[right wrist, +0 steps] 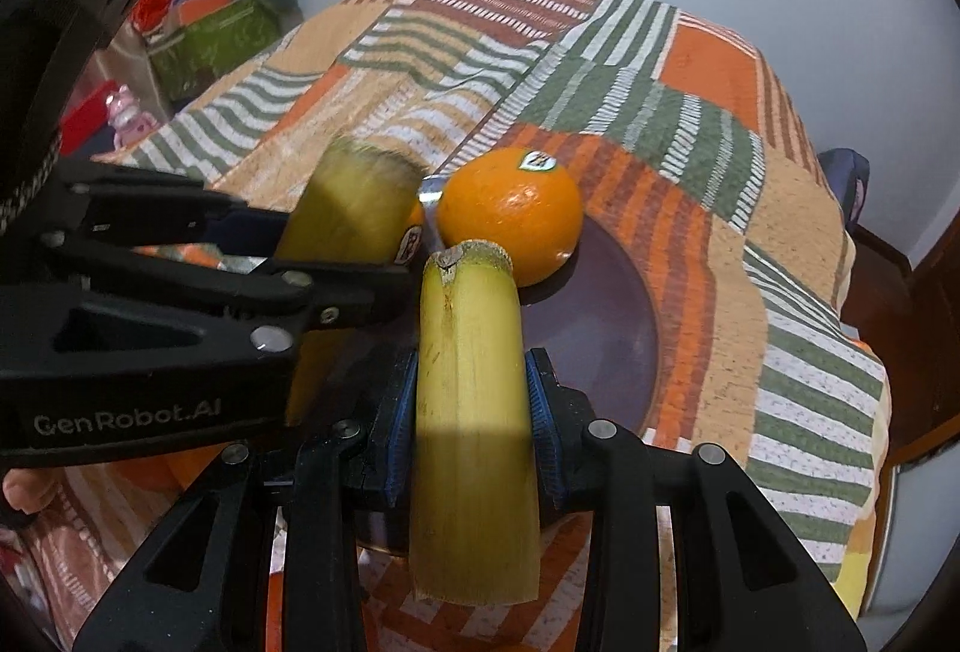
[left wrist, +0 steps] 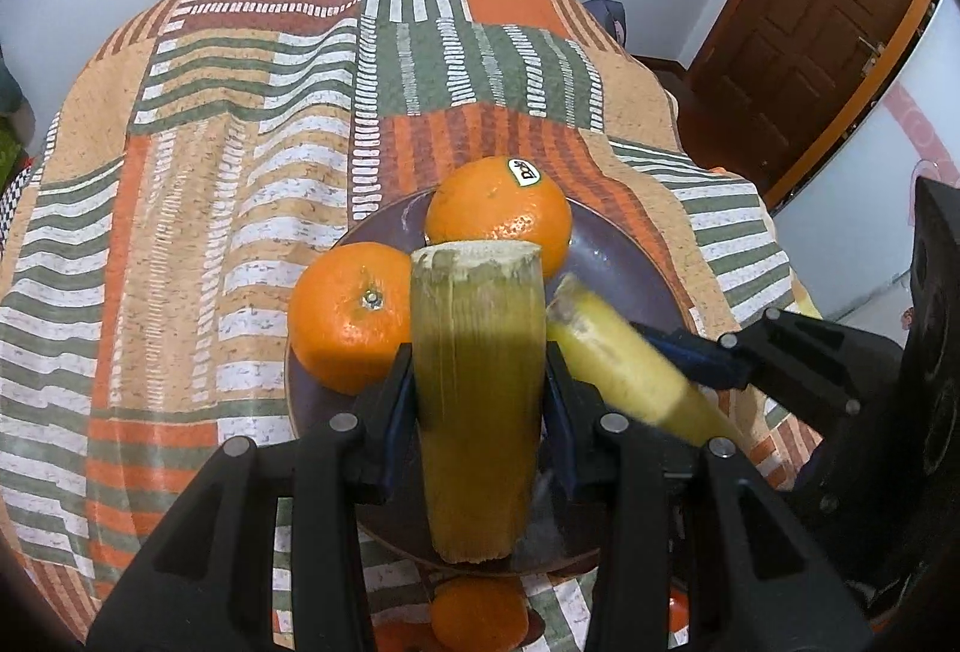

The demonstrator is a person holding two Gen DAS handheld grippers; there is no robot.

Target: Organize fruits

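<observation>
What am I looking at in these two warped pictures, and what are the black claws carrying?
No robot here: a person carries a two-finger claw in each hand, each with a wide-angle camera looking along its fingers. One picture is from the left claw, clamped on a thick green-yellow cane piece. The other is from the right claw, clamped on a thinner yellow cane piece. Each claw also shows at the other picture's side. Below them, a dark plate on a striped patchwork cloth holds two oranges: one stickered, one with its stem end up. Another orange peeks out near the left picture's bottom edge.
</observation>
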